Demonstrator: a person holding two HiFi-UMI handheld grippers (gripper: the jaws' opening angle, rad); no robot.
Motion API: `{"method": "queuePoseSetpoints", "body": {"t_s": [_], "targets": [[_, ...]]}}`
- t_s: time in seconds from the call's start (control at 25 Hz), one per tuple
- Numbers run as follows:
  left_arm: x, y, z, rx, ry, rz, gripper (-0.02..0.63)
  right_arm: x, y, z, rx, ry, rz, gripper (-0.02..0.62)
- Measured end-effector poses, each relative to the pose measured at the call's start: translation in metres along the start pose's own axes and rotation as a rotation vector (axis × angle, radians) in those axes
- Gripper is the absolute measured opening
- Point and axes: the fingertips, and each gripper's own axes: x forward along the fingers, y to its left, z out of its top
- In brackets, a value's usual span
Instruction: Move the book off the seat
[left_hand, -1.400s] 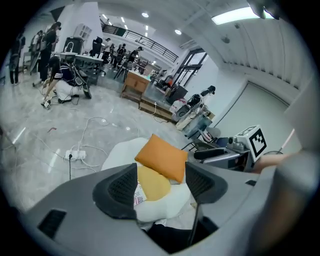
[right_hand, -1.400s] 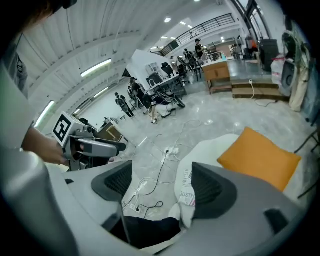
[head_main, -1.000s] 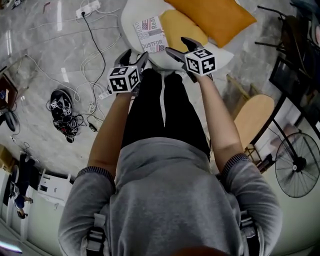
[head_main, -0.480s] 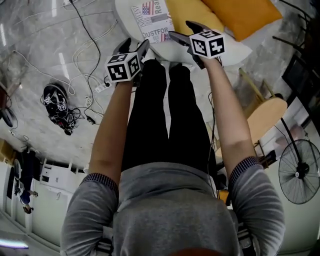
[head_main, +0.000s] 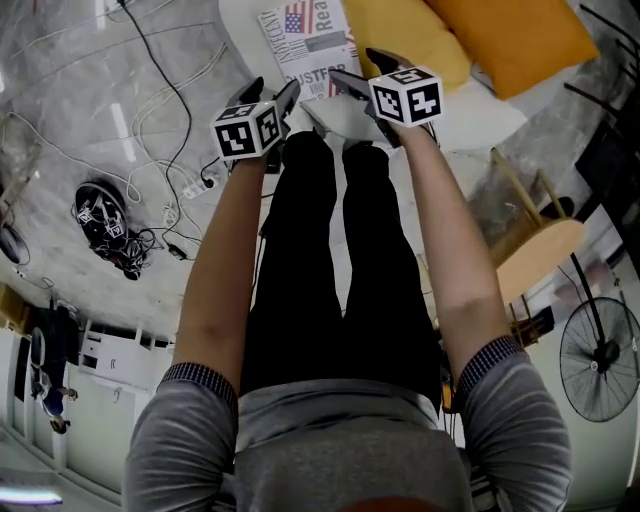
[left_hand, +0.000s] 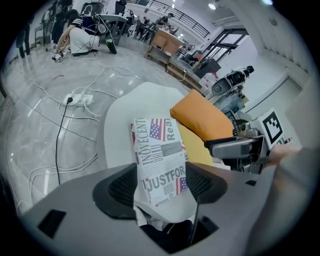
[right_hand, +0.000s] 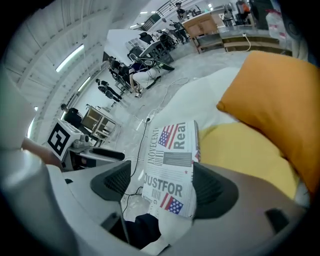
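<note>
At far left, grey floor with loose cables, well apart from the work. Next, the left tongs, held low at the front edge of the white seat, spread wide and pinching nothing; pointed straight at the book, probably to take its near end. Book flat on the seat, near the front edge, just beside the yellow cushion, not yet moved off. Readable on the cover: "JUSTFOR" in large letters, "Rea" at the top, a sideways word ending in "CENT", plus two patches of stars and stripes. To the right, the right tongs, also spread and empty, aimed at the same book from the other side, likely for a two-sided grip. Farther right, the orange cushion, lying partly over the yellow one.
</note>
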Motion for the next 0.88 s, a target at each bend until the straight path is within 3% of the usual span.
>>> {"method": "queuePoseSetpoints", "body": {"t_s": [0.16,0.4,0.88], "targets": [[0.029,0.015,-0.009,0.024,0.036,0.010,0.328,0.026,-0.017,-0.003,0.010,-0.005,-0.016,0.410],[0.063,0.022,-0.011,-0.016,0.054,0.002,0.330,0.057,-0.040,0.001,0.008,0.020,-0.034,0.413],[0.106,0.035,-0.018,-0.062,0.064,-0.038,0.330,0.095,-0.056,-0.018,0.003,0.082,0.014,0.417]]}}
